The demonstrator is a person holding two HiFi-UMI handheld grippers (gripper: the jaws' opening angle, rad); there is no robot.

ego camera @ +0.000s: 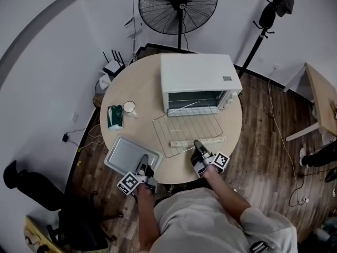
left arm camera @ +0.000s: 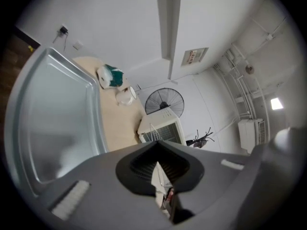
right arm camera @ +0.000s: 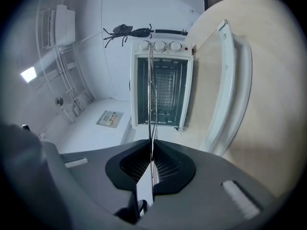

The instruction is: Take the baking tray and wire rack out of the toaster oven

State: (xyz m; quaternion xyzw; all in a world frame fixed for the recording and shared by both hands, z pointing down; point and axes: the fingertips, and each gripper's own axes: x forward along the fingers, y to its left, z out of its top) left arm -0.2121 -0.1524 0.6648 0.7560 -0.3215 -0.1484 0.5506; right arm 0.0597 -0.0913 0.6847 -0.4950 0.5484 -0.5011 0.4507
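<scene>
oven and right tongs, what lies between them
The rack spans the stretch from the oven to the right tongs, which grip its near edge; the head view shows it.

The person wears a pale, off-white short-sleeved shirt point(ego camera: 202, 217). The left gripper point(ego camera: 143, 161) and right gripper point(ego camera: 198, 145) share dark grey moulded bodies, with black ribbed pads point(right arm camera: 169, 169) at the tips. Each jaw carries a small white strip point(right arm camera: 235, 198), and at each gripper's rear sits a cube point(ego camera: 128, 183) of black-and-white square markers.

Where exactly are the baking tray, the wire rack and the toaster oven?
baking tray point(ego camera: 125, 154), head view, its flat bottom.
wire rack point(ego camera: 180, 128), head view, middle of its grid.
toaster oven point(ego camera: 195, 73), head view, its white top.
</scene>
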